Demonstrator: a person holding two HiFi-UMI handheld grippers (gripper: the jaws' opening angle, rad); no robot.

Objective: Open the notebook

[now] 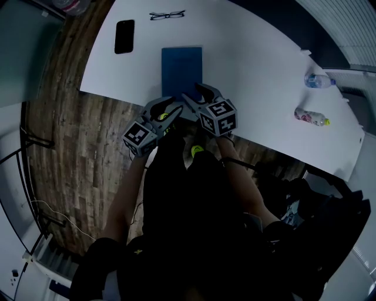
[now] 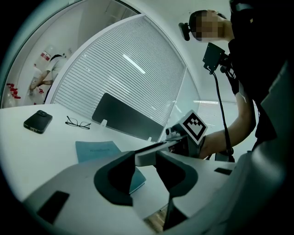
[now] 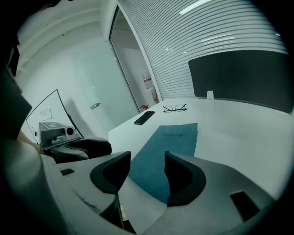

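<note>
lying closed, the notebook (image 1: 181,70) sits just ahead of left claw (image 1: 171,113) and right claw (image 1: 192,94), both parted, empty.

Open table (image 1: 247,59) round the notebook (image 1: 181,70); phone (image 1: 124,36) and glasses (image 1: 167,15) well beyond.

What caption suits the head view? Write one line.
Left gripper and right gripper, both open, poised near the closed blue notebook on a white table.

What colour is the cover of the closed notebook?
The notebook is plain blue with small print; the right gripper view shows it best.
</note>
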